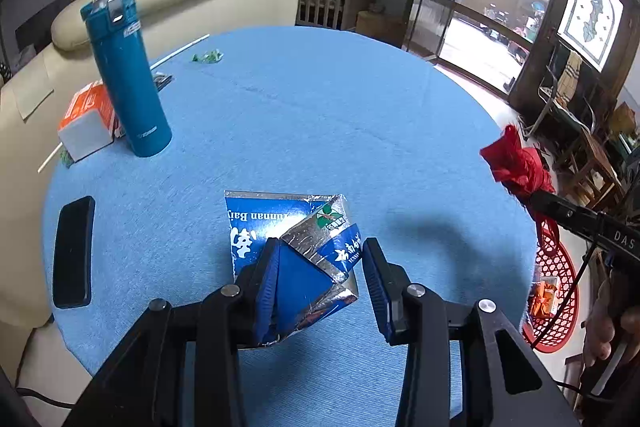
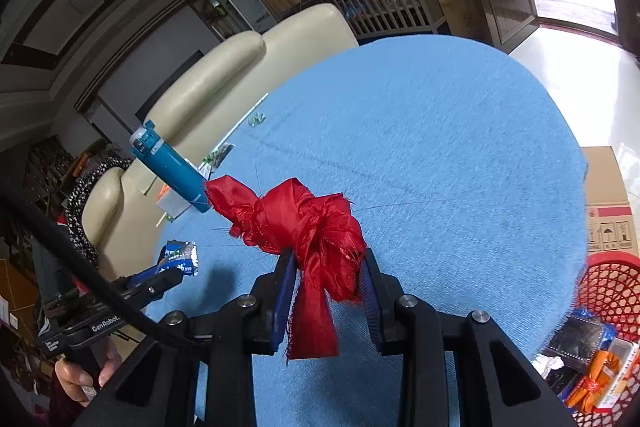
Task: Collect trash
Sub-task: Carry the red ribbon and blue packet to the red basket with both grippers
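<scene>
Two grippers over the round blue table, each with a piece of trash.

The left gripper (image 1: pixel 320 251) had its jaws spread around a crushed blue and silver carton (image 1: pixel 294 243) that lay on the blue table (image 1: pixel 320 115); the left pad touched the carton, while the right pad stood a little apart from it. The carton's flat end pointed away from the gripper, and its print was upside down: "unnan Bai" and white Chinese characters could be read. The right gripper (image 2: pixel 326 269) was closed on a knotted red cloth (image 2: pixel 308 227), held above the table, with the long axis from upper left down to a loose tail between the fingers. "GenRobot" stood on the left gripper's body and "DAS" on the right one. A red basket (image 2: pixel 608 287) with trash stood beside the table. A teal bottle (image 1: pixel 126 75) stood upright at the far left.
</scene>
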Available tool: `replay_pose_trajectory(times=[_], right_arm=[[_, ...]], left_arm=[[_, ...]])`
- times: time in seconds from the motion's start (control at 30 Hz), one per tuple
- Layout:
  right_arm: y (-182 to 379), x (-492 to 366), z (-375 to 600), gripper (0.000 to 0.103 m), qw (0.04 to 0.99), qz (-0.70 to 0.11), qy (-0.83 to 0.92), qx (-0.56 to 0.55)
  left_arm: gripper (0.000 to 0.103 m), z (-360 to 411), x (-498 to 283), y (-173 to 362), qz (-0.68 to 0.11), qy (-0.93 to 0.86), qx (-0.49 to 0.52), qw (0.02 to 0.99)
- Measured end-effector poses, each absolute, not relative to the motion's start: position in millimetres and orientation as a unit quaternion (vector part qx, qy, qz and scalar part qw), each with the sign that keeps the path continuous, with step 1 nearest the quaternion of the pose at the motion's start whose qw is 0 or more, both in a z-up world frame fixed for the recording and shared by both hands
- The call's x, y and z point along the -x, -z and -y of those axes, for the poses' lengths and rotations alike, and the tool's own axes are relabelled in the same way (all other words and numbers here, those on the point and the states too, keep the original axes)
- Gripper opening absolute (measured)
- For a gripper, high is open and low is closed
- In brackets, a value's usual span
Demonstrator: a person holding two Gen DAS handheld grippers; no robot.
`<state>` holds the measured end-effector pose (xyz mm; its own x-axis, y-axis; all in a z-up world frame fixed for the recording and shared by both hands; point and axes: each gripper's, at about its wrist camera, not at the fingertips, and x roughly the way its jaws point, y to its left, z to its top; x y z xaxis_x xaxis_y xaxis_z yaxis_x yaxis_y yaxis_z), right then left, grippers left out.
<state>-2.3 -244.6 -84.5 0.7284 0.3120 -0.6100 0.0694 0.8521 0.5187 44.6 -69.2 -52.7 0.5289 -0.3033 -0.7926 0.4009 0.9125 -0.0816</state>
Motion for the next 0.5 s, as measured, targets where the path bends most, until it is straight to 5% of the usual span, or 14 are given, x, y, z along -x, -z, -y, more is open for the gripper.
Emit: replay_pose_trajectory(times=[0.5], right_arm=[[71.8,29.2,263.5,0.034,0.899,-0.334,-0.063,-0.278]], left_arm=[[0.043,97.3,-27.2,41.4,-0.427,0.216,-0.086,0.874]])
